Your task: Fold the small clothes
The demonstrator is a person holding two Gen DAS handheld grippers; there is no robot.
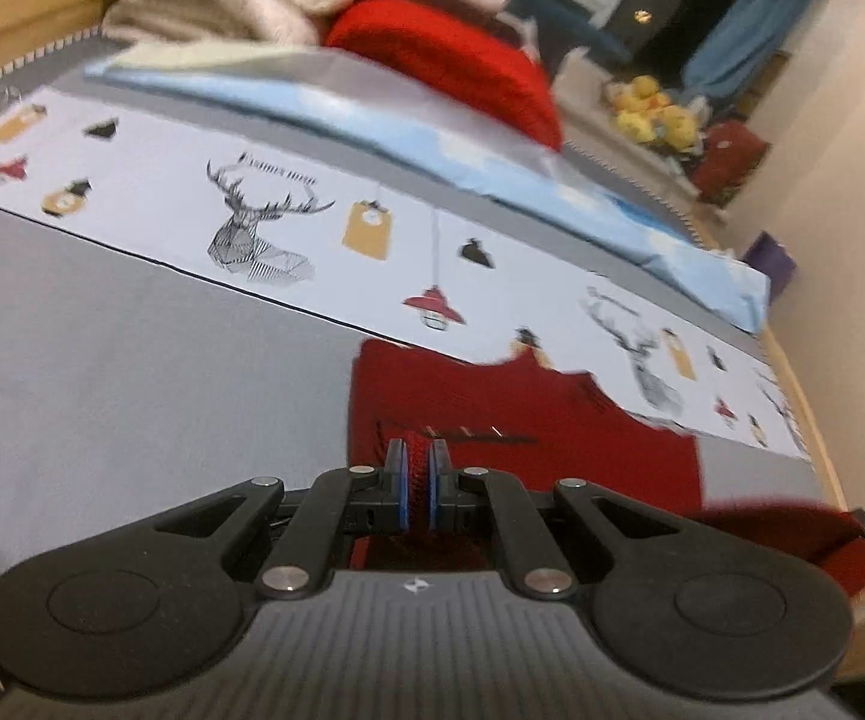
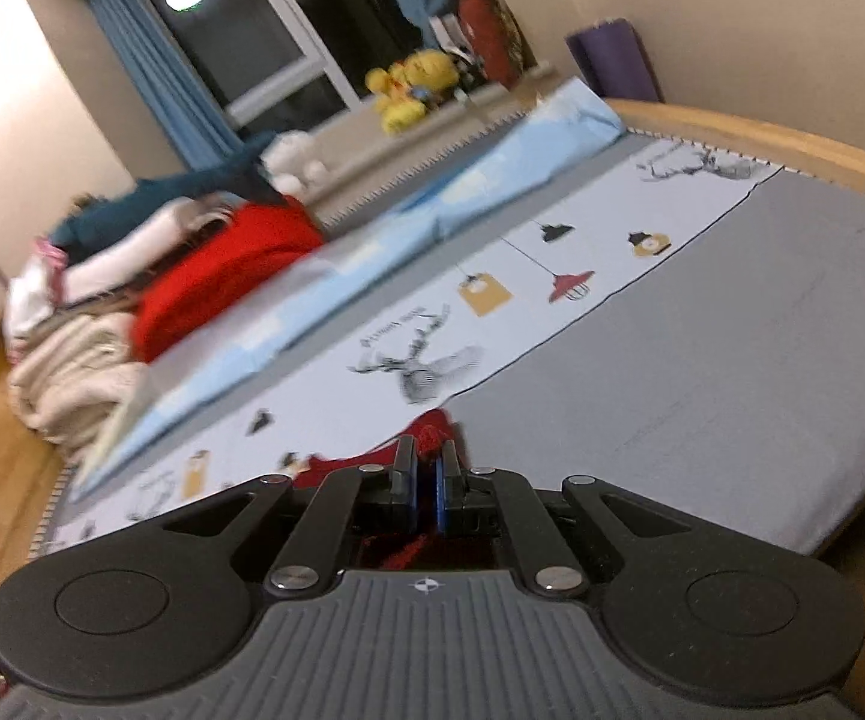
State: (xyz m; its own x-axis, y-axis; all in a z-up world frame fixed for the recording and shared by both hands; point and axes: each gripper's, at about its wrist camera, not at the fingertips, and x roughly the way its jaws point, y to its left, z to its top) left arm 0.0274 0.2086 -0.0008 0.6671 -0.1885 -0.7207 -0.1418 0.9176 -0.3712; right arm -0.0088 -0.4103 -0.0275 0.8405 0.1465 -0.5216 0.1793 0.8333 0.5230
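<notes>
Both tools — left tool [image 1: 418,456], right tool [image 2: 425,456] — clamped on red garment [image 1: 528,420], spread across bed [image 1: 132,360]

Both pictures are lit by warm indoor light, moderately bright and even, with only soft shadows. In the right wrist view a ceiling lamp reflects as white glare in the dark window [image 2: 240,42]. Motion blur smears the red blanket [image 2: 222,276] and the light blue folded sheet [image 1: 432,138]. Fisheye distortion bends the wooden bed frame [image 2: 762,132] near the edges, and the corners go dark.
</notes>
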